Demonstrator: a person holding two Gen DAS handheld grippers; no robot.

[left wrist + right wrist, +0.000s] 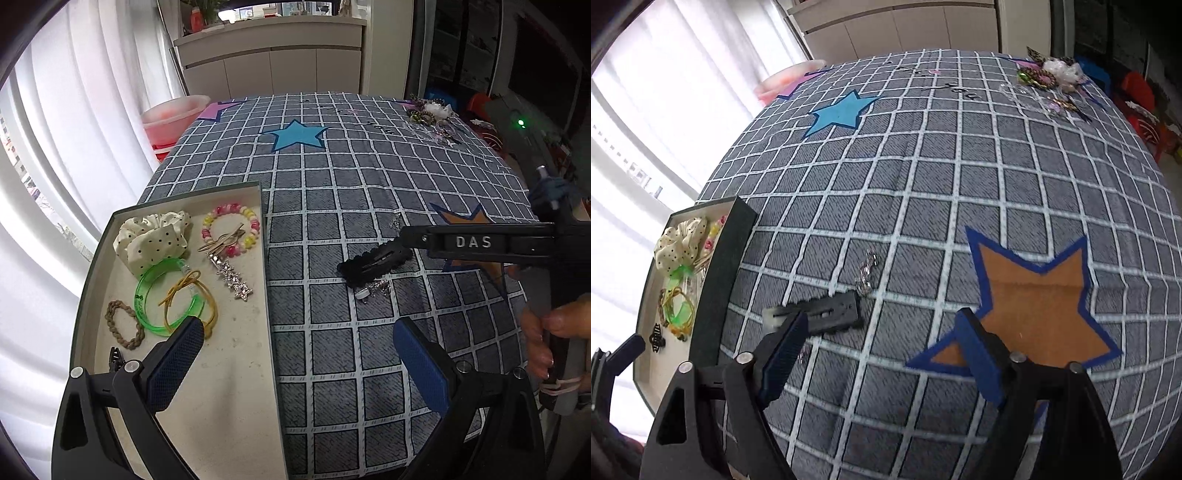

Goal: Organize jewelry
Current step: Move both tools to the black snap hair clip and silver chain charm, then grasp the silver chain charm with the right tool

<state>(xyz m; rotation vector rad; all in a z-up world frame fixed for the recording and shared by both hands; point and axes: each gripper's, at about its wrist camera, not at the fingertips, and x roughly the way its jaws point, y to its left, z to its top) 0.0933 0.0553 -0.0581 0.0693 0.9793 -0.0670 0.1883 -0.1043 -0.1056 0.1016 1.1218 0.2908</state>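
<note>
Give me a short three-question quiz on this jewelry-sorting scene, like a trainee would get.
1. True or false: the green bangle lies inside the tray.
2. Which lies on the checked cloth, outside the tray? A polka-dot scrunchie; B black hair clip; C beaded bracelet.
3. Fill in: both the left tool and the right tool have their jaws ____.

Key: 1 true; 2 B; 3 open.
</note>
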